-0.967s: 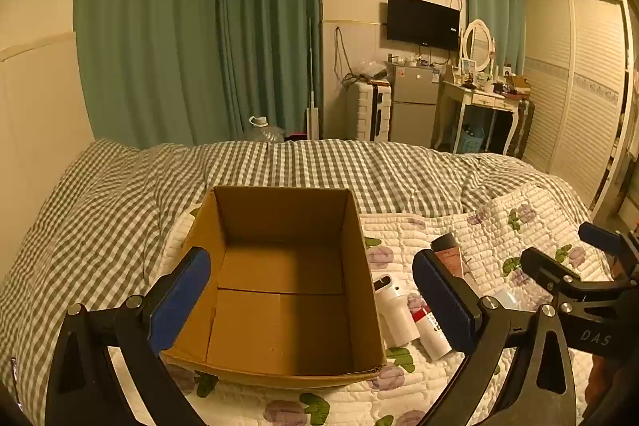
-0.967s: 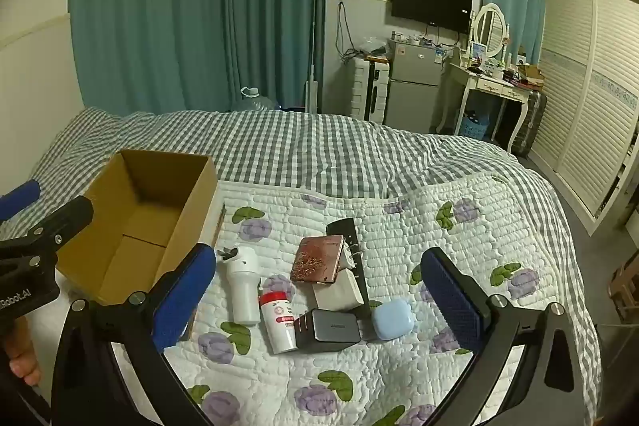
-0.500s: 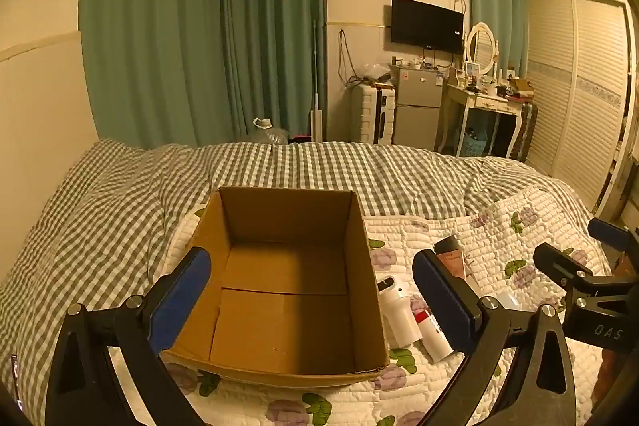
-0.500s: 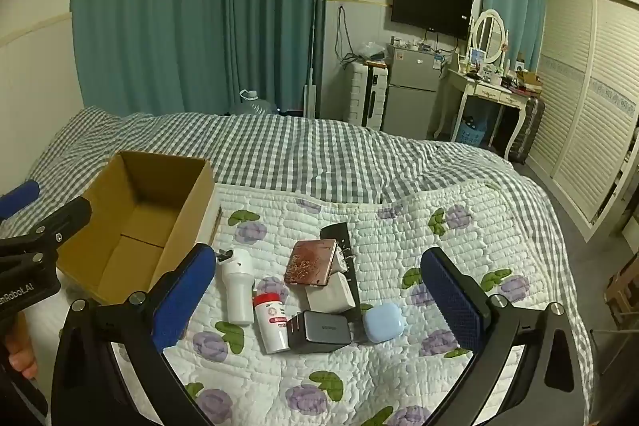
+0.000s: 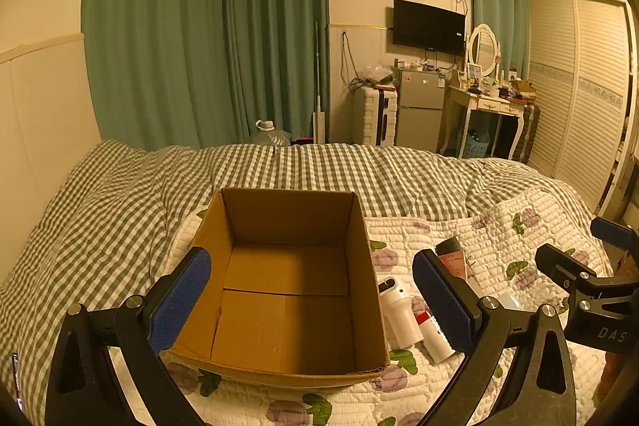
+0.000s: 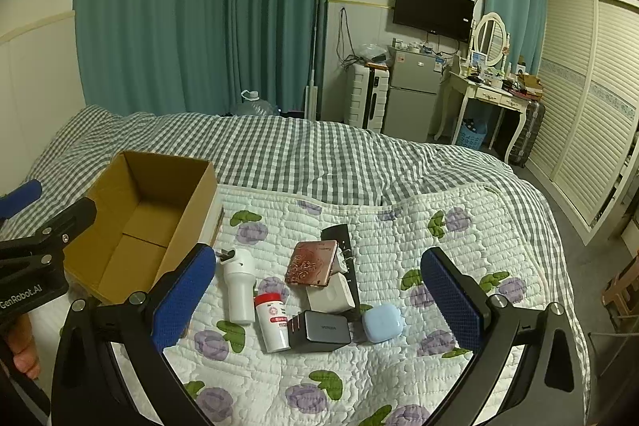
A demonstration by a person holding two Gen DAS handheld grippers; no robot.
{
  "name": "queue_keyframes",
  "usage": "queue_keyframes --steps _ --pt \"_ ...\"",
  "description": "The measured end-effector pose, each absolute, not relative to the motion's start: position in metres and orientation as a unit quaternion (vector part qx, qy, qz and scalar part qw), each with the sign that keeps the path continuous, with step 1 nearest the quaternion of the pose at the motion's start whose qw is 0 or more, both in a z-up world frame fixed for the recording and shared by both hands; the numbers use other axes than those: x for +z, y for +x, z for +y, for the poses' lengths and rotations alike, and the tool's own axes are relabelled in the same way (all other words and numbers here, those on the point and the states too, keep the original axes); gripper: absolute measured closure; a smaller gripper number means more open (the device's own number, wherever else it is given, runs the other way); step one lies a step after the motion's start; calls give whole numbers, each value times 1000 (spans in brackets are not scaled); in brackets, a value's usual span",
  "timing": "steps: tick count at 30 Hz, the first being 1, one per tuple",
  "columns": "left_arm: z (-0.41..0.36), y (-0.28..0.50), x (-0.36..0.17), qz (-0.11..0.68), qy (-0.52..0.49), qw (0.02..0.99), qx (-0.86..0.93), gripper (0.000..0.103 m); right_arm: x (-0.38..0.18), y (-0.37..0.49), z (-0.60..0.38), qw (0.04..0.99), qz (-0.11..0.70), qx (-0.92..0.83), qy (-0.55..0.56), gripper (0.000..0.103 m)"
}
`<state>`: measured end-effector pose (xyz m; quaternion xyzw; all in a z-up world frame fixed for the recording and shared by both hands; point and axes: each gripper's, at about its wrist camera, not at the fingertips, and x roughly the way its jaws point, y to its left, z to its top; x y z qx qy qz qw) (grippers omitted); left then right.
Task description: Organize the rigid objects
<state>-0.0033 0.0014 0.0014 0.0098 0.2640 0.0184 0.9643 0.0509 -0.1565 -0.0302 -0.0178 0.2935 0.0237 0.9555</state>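
Both jaws are wide open and hold nothing: the left gripper (image 5: 311, 292) hangs over the open box (image 5: 287, 290), and the right gripper (image 6: 319, 296) hangs over a little pile on the quilt (image 6: 439, 378). Right of the box lie a white bottle (image 6: 239, 284), a red-capped bottle (image 6: 272, 322), a black charger (image 6: 319, 331), a blue case (image 6: 381, 322) and a pink case (image 6: 312, 263), all close together.

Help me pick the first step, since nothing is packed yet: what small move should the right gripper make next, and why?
Probably lower the open right gripper onto the white bottle with the red cap. It lies unobstructed at the cluster's near edge, beside the empty cardboard box, and neither gripper holds anything.
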Motion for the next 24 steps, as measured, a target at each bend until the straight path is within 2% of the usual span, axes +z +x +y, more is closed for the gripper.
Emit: queue_keyframes --steps 24 --pt "1 -1 -2 268 8 963 18 0 -33 50 -157 954 297 24 -17 0"
